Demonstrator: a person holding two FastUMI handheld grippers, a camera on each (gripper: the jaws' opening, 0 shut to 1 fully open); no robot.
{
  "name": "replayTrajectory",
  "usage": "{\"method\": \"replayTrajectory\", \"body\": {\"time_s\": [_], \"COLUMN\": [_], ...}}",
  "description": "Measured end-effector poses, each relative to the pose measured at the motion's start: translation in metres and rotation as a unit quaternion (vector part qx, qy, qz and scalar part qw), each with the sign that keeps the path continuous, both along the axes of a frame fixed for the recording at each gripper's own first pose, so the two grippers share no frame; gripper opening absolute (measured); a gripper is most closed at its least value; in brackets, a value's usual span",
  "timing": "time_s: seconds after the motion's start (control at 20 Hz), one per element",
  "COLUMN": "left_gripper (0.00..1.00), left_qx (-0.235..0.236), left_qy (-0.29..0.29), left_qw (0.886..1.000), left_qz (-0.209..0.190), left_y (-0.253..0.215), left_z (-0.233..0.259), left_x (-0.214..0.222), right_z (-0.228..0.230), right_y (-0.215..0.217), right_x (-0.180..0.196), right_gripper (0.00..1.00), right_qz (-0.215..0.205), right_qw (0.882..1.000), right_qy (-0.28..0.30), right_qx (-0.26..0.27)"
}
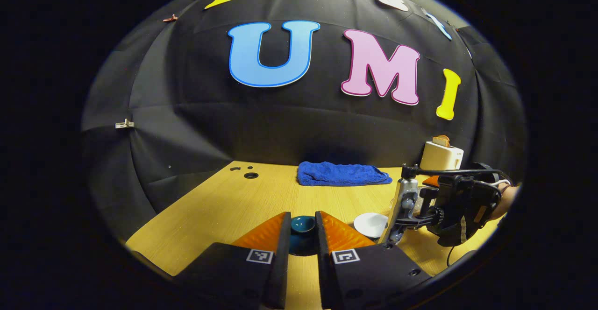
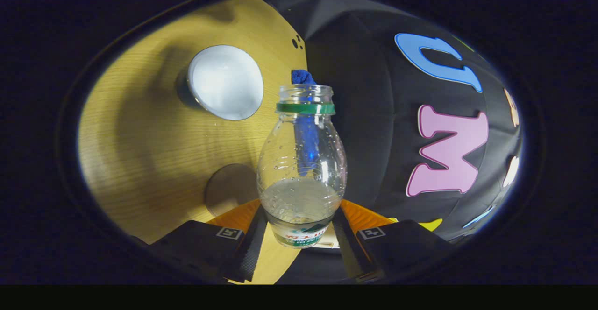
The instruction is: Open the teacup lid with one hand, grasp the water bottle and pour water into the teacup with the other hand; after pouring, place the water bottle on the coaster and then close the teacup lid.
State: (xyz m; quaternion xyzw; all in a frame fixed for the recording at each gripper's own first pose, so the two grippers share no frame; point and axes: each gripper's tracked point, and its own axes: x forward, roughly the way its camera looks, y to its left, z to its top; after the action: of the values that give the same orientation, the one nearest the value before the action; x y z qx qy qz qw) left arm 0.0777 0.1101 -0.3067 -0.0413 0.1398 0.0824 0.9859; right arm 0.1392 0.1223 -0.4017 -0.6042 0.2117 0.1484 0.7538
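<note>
The right gripper is clamping the water bottle low on its body, tipping it sideways with the uncapped neck pointing out over the teacup, which is sitting just beyond and to the side of the bottle mouth. Water is pooling near the base. The left gripper is holding the dark teacup lid between its fingers, above the table. Judging from here, tilting too quickly or with the mouth off-centre could be spilling water onto the table; a thin, low grip could let the bottle twist.
</note>
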Motion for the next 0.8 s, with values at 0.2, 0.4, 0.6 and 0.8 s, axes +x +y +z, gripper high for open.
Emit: {"method": "replayTrajectory", "body": {"time_s": [0.2, 0.4, 0.6, 0.8], "left_gripper": [0.31, 0.27, 0.31, 0.31], "left_qx": [-0.004, -0.009, -0.012, -0.01], "left_qy": [0.001, 0.001, 0.002, -0.001], "left_qw": [1.0, 1.0, 1.0, 1.0], "left_qz": [0.004, 0.01, 0.014, 0.014], "left_y": [0.003, 0.005, 0.005, 0.005], "left_z": [-0.002, -0.003, -0.004, -0.002], "left_x": [-0.002, -0.004, -0.004, -0.004], "right_z": [-0.001, 0.003, 0.008, 0.013], "right_y": [-0.004, -0.002, -0.002, -0.003], "right_x": [0.002, 0.003, 0.005, 0.009], "right_gripper": [0.75, 0.75, 0.74, 0.75], "right_qz": [0.006, 0.026, 0.039, 0.053], "right_qw": [1.0, 0.997, 0.995, 0.992], "right_qy": [0.003, -0.011, -0.017, -0.026], "right_qx": [-0.03, -0.072, -0.093, -0.113]}}
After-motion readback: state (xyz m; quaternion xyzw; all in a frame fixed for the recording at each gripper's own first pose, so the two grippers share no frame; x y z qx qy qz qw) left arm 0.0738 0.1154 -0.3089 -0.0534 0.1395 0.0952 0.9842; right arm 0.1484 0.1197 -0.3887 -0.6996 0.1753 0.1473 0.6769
